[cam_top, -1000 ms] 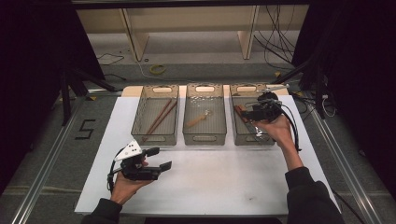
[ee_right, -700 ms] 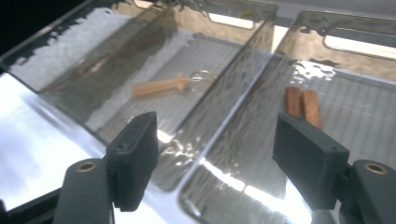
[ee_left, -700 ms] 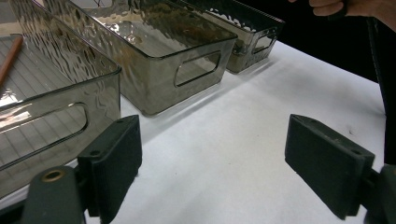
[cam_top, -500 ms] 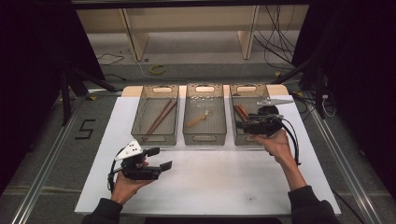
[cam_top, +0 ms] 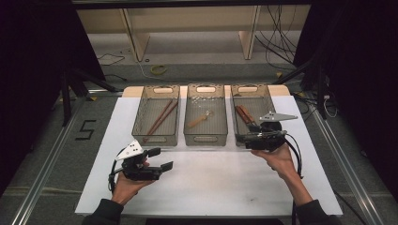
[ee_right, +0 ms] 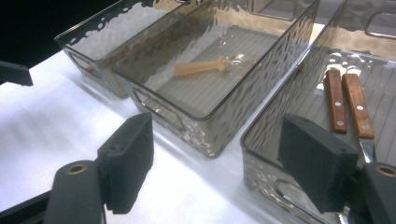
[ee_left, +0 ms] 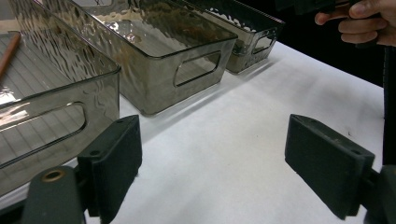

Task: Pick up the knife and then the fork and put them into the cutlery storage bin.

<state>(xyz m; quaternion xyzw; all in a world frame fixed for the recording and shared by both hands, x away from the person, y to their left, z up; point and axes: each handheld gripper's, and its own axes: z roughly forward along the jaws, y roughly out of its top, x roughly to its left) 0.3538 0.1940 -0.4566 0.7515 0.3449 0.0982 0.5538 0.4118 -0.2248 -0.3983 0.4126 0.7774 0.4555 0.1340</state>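
Three smoky clear bins stand side by side on the white table [cam_top: 211,187]. The left bin [cam_top: 155,139] holds brown chopsticks [cam_top: 159,119]. A wooden-handled spoon [cam_top: 199,120] [ee_right: 205,67] lies in the middle bin [cam_top: 205,139]. In the right bin [cam_top: 248,89] are wooden-handled knives [cam_top: 244,115] [ee_right: 345,100]. My right gripper [cam_top: 240,139] [ee_right: 215,158] hovers at that bin's near end; its jaws have just been opening and nothing is between them. My left gripper [cam_top: 162,158] [ee_left: 212,158] rests open and empty over the table, in front of the left bin.
Beyond the bins the table ends at a wooden edge, with shelving legs and cables on the floor behind. A metal rail runs along each side of the table. My right hand [ee_left: 364,21] appears at the top right of the left gripper view.
My right gripper has drawn back from over the right bin toward its near end, slightly lower, and its jaws have spread wider. The left gripper has stayed put.
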